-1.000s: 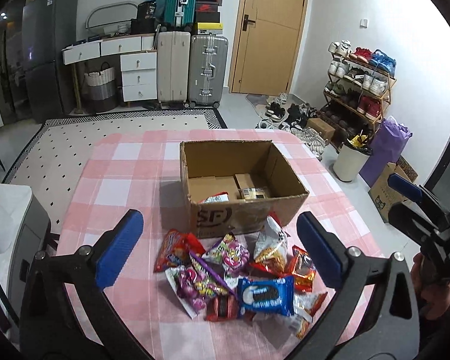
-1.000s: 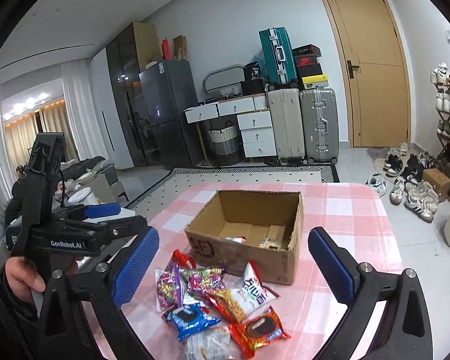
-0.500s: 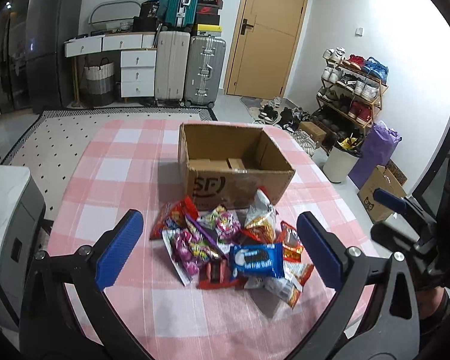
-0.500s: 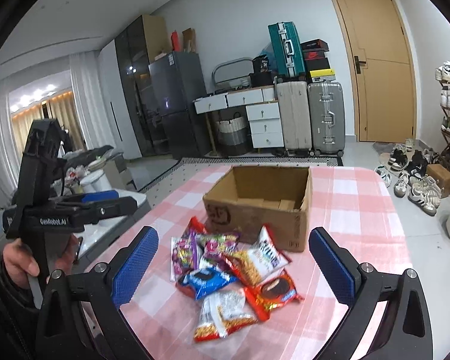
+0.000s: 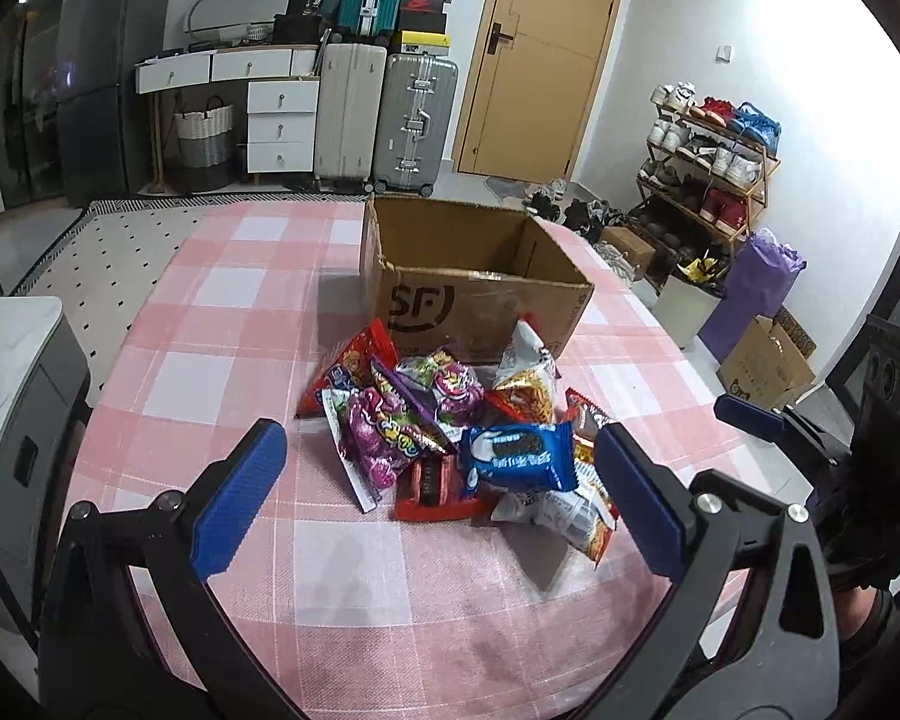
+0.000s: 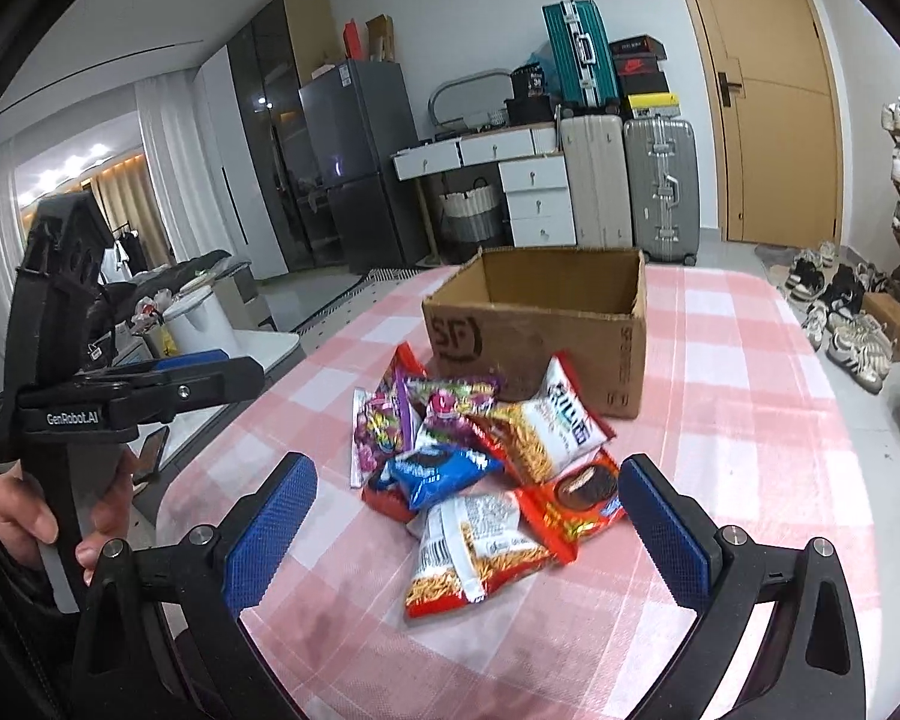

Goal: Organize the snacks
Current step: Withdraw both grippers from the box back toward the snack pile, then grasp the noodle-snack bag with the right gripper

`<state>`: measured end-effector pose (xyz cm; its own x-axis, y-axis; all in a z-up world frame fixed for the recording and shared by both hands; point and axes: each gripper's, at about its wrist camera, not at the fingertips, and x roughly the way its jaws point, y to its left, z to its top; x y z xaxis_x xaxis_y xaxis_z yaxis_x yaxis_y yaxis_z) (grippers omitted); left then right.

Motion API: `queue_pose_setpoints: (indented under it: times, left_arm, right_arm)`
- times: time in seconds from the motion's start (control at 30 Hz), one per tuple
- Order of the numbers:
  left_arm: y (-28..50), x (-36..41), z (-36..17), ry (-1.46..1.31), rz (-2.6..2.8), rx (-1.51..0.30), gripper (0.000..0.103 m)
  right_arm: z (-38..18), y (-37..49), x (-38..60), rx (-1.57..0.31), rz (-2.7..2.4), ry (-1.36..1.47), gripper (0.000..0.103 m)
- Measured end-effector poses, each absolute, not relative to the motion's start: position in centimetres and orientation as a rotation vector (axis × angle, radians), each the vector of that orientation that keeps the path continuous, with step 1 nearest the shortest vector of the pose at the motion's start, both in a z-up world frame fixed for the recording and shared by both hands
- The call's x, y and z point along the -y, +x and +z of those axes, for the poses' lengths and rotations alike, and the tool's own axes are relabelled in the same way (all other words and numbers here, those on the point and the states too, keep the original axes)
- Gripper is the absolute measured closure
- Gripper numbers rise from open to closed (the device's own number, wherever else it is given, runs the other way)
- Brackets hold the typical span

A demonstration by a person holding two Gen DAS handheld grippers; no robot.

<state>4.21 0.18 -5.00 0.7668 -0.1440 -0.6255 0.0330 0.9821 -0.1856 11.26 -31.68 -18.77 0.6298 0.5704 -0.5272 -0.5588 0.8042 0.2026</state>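
Note:
A heap of snack packets lies in front of an open cardboard box on the pink checked tablecloth. A blue cookie pack tops the heap, beside purple candy bags, a noodle-snack bag, an orange cookie pack and a white-red packet. My left gripper hovers open just short of the heap, empty. My right gripper is open too, with the white-red packet lying on the table between its fingers.
The table drops off at the right toward a bin, a purple bag and a shoe rack. A white appliance stands off the left edge. Suitcases and a drawer unit line the far wall.
Both grippers have pulled back and sunk toward the table, so the box interior is out of sight and the snack heap sits nearer. Both stay open.

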Motion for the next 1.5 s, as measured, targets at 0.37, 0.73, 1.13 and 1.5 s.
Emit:
queue_pose_setpoints:
  times: [0.37,0.73,1.13,1.5]
  left_arm:
    - [5.0,0.0,-7.6,-0.140,-0.088,-0.722,0.001]
    - [6.4,-0.9,-10.8,-0.156,-0.086,-0.775,0.001]
    - [7.3,-1.8,-12.9,-0.173,-0.083,-0.811,0.001]
    - [7.3,-2.5,-13.5,-0.182,-0.074,-0.821,0.001]
  right_arm:
    - [-22.0,12.6,30.5,-0.691,0.658,0.012,0.001]
    - [-25.2,14.1,29.1,-0.769,0.675,-0.006,0.001]
    - [-26.9,15.3,27.2,-0.807,0.669,-0.070,0.002]
    - [-28.3,15.8,26.9,-0.842,0.704,-0.047,0.034]
